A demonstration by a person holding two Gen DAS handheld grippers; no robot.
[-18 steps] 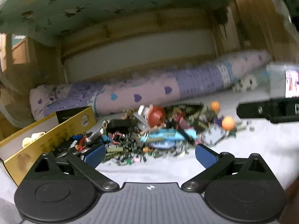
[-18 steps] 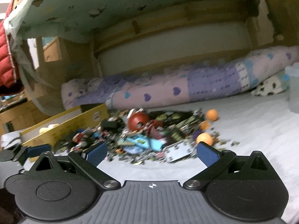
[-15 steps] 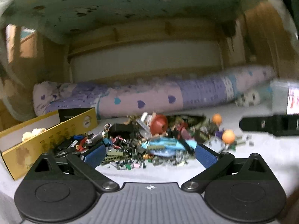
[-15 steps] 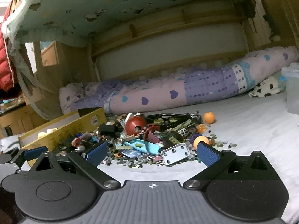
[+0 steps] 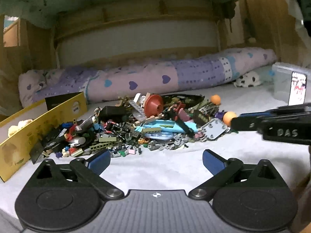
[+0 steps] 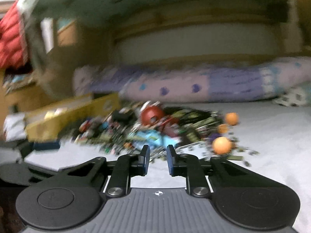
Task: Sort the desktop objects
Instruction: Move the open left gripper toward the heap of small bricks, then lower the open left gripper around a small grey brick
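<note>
**Grippers low before the toy pile**

Left wrist view: the left gripper (image 5: pixel 156 160) hangs empty, fingers wide apart, just short of the toy pile (image 5: pixel 136 128) on the sheet beside the yellow box (image 5: pixel 41 119).

Right wrist view, blurred: the right gripper (image 6: pixel 158 158) seems empty, fingers nearly together with a narrow gap, near 1 orange ball (image 6: pixel 221 145).

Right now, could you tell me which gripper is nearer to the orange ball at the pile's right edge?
Right. The right gripper has its tips beside the orange ball, apparently almost touching. The left gripper sits well back from it, in front of the pile.

"DAS" on the black right gripper (image 5: pixel 239 120) body.
</note>
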